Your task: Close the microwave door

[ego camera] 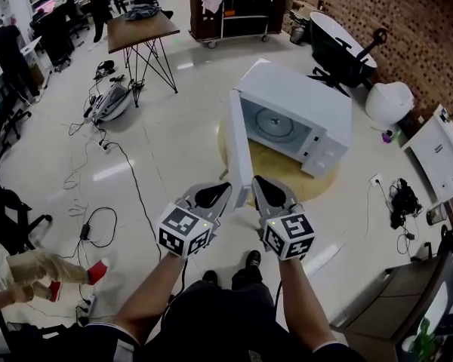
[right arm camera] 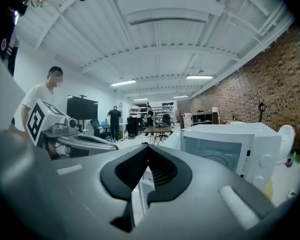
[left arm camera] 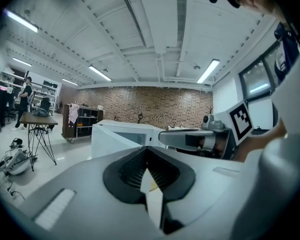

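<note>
A white microwave (ego camera: 298, 119) stands on a low round wooden table (ego camera: 275, 168), its door (ego camera: 239, 145) swung wide open towards me. The door's free edge ends between my two grippers. My left gripper (ego camera: 215, 194) is just left of that edge and my right gripper (ego camera: 270, 193) just right of it, both shut with nothing held. In the left gripper view the microwave (left arm camera: 127, 131) lies ahead past the shut left gripper (left arm camera: 147, 156), with the right gripper (left arm camera: 200, 139) alongside. In the right gripper view the microwave (right arm camera: 230, 146) sits to the right beyond the shut right gripper (right arm camera: 146, 156).
Cables (ego camera: 98, 202) trail over the white floor at left. A dark-topped table on thin legs (ego camera: 140, 30) stands at the back left, a black chair (ego camera: 340, 47) and a white domed object (ego camera: 389, 100) behind the microwave. A person's legs (ego camera: 38, 270) show at lower left.
</note>
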Motion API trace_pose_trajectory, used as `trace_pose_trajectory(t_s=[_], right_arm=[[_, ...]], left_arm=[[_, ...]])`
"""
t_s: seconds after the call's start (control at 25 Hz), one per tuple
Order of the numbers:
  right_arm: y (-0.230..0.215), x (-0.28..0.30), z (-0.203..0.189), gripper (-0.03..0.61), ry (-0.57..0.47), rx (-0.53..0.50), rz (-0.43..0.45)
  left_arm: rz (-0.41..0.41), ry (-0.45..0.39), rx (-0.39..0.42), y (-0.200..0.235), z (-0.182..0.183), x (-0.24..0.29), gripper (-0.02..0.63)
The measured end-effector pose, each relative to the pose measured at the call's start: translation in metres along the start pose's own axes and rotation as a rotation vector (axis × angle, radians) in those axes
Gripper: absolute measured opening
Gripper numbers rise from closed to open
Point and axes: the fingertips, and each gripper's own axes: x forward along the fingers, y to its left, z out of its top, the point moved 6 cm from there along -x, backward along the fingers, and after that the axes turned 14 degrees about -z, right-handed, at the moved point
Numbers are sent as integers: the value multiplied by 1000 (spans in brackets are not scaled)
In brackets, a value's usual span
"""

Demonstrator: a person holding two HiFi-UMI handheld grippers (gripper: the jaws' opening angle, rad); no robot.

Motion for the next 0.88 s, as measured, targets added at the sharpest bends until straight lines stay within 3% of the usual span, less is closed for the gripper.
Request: trace_pose_trajectory(t_s=[0.4,0.88], right_arm=[[8,14,-14,2,69,-63,36],[-40,6,-11,2,93,-64,-80]], left_arm=[[3,26,-14,1,-3,2,11],[-68,45,-19,-3,-3,26,11]])
